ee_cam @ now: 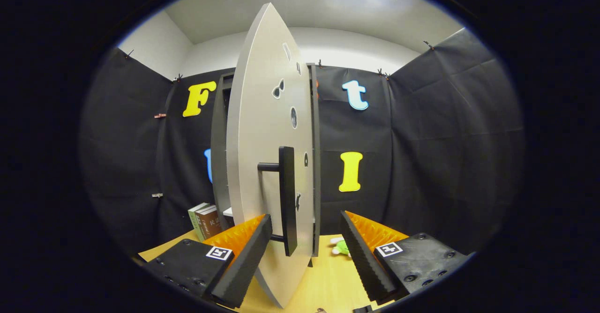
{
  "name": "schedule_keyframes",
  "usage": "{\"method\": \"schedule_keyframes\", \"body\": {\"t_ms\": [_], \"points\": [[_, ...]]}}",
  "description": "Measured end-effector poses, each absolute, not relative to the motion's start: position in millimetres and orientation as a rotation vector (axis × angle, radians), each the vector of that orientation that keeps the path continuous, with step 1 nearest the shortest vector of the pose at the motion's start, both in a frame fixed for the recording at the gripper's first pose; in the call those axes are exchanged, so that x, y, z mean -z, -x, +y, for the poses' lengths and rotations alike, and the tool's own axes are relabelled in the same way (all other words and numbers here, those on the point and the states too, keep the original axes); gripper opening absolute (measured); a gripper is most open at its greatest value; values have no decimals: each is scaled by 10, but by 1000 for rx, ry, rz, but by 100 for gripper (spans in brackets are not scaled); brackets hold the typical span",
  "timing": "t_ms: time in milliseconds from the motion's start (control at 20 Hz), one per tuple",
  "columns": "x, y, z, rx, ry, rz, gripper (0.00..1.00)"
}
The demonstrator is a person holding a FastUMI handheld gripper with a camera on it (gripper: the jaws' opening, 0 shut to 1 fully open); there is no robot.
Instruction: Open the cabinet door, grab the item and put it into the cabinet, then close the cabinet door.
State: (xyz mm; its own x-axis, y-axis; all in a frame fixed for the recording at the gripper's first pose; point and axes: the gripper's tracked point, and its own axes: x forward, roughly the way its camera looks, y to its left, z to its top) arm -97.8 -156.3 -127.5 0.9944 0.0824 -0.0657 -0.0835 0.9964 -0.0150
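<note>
Left to right: some books (205, 221) standing beside the cabinet (218, 149), then its pale door (262, 163) swung out edge-on with the dark bar handle (287, 199) sitting between the gripper's (305, 237) wide-apart fingers, which clamp nothing, and a green plush toy (341, 247) on the wooden table (328, 280) just past the door.

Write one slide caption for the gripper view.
Open tool straddles the black handle of the half-open cabinet door.

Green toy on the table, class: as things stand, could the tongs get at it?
Probably yes. The green toy lies on the table just ahead of the open tongs, beside the swung-out cabinet door, with nothing between.
</note>
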Motion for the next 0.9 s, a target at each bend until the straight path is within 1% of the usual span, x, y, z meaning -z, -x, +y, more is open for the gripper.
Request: {"method": "schedule_keyframes", "body": {"t_ms": [250,350,450,500,700,900], "points": [[1432,715,-797,-148,9,82,95],[1582,567,-448,-193,-3,123,95],[1572,524,-142,-251,-29,125,97],[1543,517,-65,-265,-28,119,97],[1464,583,-45,-227,5,88,98],[1393,613,-218,-146,53,65,98]]}}
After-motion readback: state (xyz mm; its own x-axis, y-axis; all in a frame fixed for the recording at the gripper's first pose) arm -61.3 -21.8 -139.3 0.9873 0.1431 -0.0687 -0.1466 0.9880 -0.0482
